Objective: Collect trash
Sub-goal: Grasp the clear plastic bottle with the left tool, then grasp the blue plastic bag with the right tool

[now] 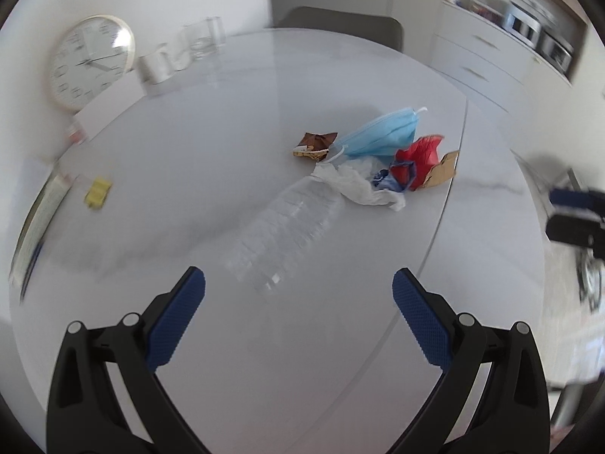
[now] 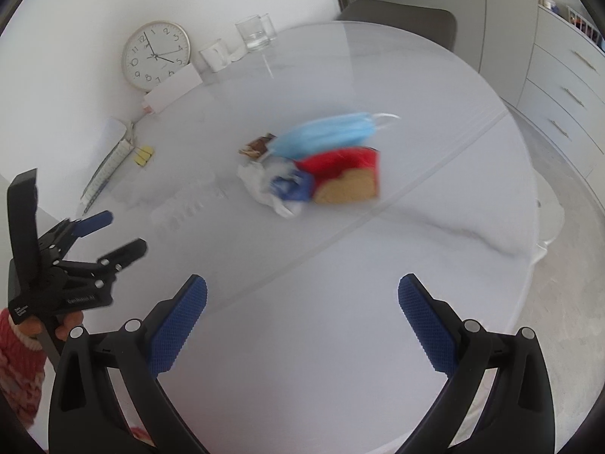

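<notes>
A loose heap of trash is lying near the middle of the round white table (image 1: 227,143), and everything else is placed here relative to that heap. In it, a blue face mask (image 1: 382,134) is resting at the far side, a brown snack wrapper (image 1: 314,145) is sitting just beside the mask toward the wall clock, a red crumpled wrapper (image 1: 421,151) and a torn piece of cardboard (image 1: 442,170) are lying on the side toward the drawers, and a white crumpled tissue (image 1: 363,185) with a blue scrap (image 1: 393,181) is sitting at the near edge. A clear plastic bottle (image 1: 287,227) is lying on its side, its neck touching the tissue and its base pointing toward the left gripper (image 1: 298,291), whose jaws are standing wide apart with nothing between them. The right gripper (image 2: 302,299) is hovering nearer than the heap, likewise spread wide and holding nothing. Well beyond the heap, a wall clock (image 2: 155,55), a white mug (image 2: 213,55) and a glass (image 2: 257,32) are standing at the table's far edge. Off to the clock side, small yellow pieces (image 2: 143,156) are lying beside a notebook (image 2: 107,168). A grey chair (image 2: 401,19) is standing behind the table.
</notes>
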Demonstrator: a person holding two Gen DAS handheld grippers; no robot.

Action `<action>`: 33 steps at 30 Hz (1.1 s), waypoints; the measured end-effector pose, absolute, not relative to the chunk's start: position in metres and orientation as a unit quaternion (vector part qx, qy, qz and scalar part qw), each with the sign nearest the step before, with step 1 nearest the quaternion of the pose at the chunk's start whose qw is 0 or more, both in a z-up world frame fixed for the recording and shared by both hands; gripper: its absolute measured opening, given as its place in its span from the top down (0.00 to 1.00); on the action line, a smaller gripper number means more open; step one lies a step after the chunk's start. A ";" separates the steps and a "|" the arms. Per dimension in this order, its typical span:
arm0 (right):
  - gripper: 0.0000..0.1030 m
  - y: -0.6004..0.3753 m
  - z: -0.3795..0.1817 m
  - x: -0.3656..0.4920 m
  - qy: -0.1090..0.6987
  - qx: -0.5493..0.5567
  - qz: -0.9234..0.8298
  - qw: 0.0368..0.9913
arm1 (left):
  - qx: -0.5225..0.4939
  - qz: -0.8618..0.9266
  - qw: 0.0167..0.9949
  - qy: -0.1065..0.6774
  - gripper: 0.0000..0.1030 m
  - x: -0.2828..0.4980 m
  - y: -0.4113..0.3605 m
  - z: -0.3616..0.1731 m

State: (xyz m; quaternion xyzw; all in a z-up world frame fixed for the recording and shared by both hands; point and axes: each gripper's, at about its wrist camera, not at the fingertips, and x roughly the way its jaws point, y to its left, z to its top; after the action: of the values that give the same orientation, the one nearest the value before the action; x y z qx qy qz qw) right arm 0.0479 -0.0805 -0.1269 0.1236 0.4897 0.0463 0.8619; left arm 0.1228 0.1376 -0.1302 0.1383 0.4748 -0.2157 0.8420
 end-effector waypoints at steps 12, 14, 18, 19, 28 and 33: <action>0.02 -0.052 -0.147 0.103 0.516 0.114 0.027 0.848 | 0.270 -0.366 0.751 0.479 0.08 0.192 0.112 -0.180; 0.02 -0.054 -0.147 0.108 0.516 0.114 0.023 0.849 | 0.269 -0.380 0.745 0.478 0.08 0.195 0.108 -0.184; 0.02 -0.067 -0.148 0.120 0.515 0.129 0.001 0.847 | 0.269 -0.392 0.739 0.476 0.22 0.196 0.104 -0.192; 0.02 -0.070 -0.148 0.122 0.515 0.132 -0.003 0.847 | 0.269 -0.392 0.737 0.480 0.33 0.197 0.103 -0.195; 0.09 -0.094 -0.165 0.136 0.525 0.132 -0.014 0.840 | 0.193 -0.354 0.759 0.511 0.39 0.196 0.119 -0.200; 0.15 -0.089 -0.165 0.148 0.519 0.139 0.006 0.843 | 0.153 -0.300 0.786 0.519 0.40 0.190 0.130 -0.196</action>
State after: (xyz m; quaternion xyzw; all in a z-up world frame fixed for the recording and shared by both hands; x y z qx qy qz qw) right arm 0.1482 -0.0892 -0.1646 0.1391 0.5190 0.0057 0.8434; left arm 0.1899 0.1299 -0.1961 0.1533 0.5186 -0.2999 0.7859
